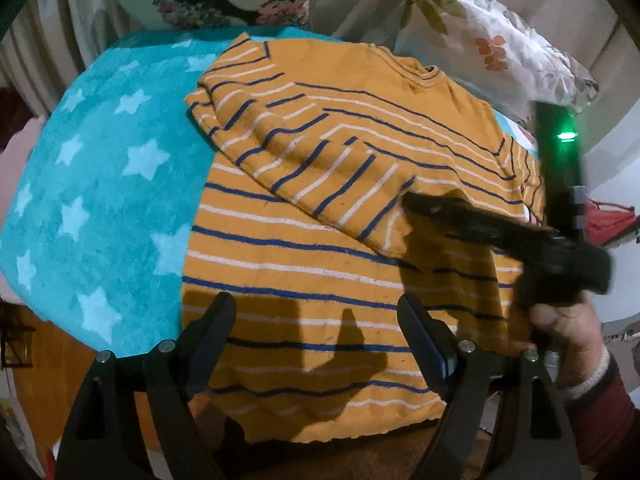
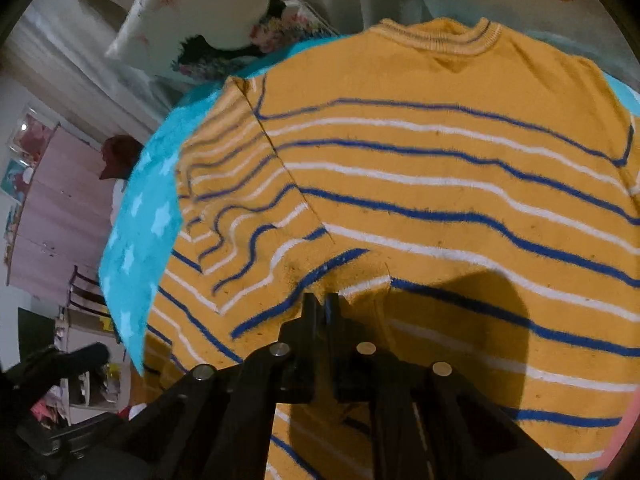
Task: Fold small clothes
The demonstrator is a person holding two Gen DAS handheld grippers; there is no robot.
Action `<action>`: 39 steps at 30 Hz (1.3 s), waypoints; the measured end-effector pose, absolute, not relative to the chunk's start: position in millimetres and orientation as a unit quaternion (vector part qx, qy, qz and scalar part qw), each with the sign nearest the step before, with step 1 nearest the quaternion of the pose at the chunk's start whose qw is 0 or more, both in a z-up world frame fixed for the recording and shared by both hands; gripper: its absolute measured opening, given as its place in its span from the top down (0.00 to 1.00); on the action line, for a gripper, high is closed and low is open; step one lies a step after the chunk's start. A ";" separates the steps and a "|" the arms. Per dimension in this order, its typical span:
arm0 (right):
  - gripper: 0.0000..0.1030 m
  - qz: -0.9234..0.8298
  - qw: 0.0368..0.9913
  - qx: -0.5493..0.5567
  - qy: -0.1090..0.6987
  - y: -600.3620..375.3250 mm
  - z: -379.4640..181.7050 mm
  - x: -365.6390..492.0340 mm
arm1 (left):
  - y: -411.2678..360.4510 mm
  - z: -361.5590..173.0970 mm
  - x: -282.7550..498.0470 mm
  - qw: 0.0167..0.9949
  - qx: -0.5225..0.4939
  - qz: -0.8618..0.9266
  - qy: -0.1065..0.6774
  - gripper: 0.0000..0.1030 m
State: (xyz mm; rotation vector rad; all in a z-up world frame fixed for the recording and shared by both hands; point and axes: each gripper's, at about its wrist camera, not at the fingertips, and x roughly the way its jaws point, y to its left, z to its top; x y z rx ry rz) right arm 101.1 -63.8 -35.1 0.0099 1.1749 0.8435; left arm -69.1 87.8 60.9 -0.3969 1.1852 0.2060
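left gripper (image 1: 316, 320): matte black angular fingers, round silver screw heads at the pivots | right gripper (image 2: 320, 304): same black build, four silver screws, green indicator light on its body | hand (image 1: 568, 332): dark red sleeve, pale ribbed cuff

A teal towel with pale stars (image 1: 100, 184) is spread out ahead and to the left of the left claw. Past its far edge a flowered cushion (image 1: 236, 4) leans upright, and a leaf-print pillow (image 1: 492, 48) lies off to the far right. A red bag (image 1: 612, 220) sits right of that claw.
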 end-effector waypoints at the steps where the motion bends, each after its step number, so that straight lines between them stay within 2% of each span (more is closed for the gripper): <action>1: 0.95 0.389 0.754 0.002 0.530 -65.7 -26.4 100.8 | 91.6 59.1 -69.4 0.803 -0.193 0.100 0.555 0.21; 9: 0.97 0.345 0.831 -0.012 0.436 -113.8 55.9 132.9 | 93.1 61.5 -69.1 0.805 -0.203 0.097 0.549 0.21; 13: 0.95 0.230 0.851 -0.044 0.470 -146.7 29.5 174.7 | 92.7 57.9 -68.4 0.801 -0.209 0.095 0.554 0.21; 14: 0.91 0.194 0.852 -0.045 0.483 -155.7 21.8 183.5 | 92.8 56.8 -68.5 0.799 -0.210 0.095 0.555 0.21; 16: 0.91 0.180 0.848 0.004 0.499 -178.0 14.9 191.6 | 94.0 54.2 -69.1 0.797 -0.213 0.095 0.558 0.21; 19: 0.82 0.200 0.850 0.051 0.485 -193.0 20.7 184.3 | 96.6 51.8 -68.4 0.793 -0.220 0.095 0.560 0.21; 27: 0.82 0.184 0.839 0.139 0.493 -236.8 6.1 172.0 | 95.5 57.0 -63.0 0.801 -0.205 0.080 0.556 0.21; 33: 0.81 0.138 0.828 0.179 0.513 -291.2 -21.9 149.6 | 105.6 33.3 -53.8 0.772 -0.238 0.077 0.584 0.21; 35: 0.72 0.119 0.828 0.197 0.510 -314.3 -26.1 139.9 | 109.8 24.7 -48.5 0.765 -0.249 0.079 0.589 0.21; 39: 0.69 0.079 0.828 0.207 0.514 -350.4 -37.6 122.9 | 106.1 10.0 -34.8 0.770 -0.219 0.098 0.592 0.20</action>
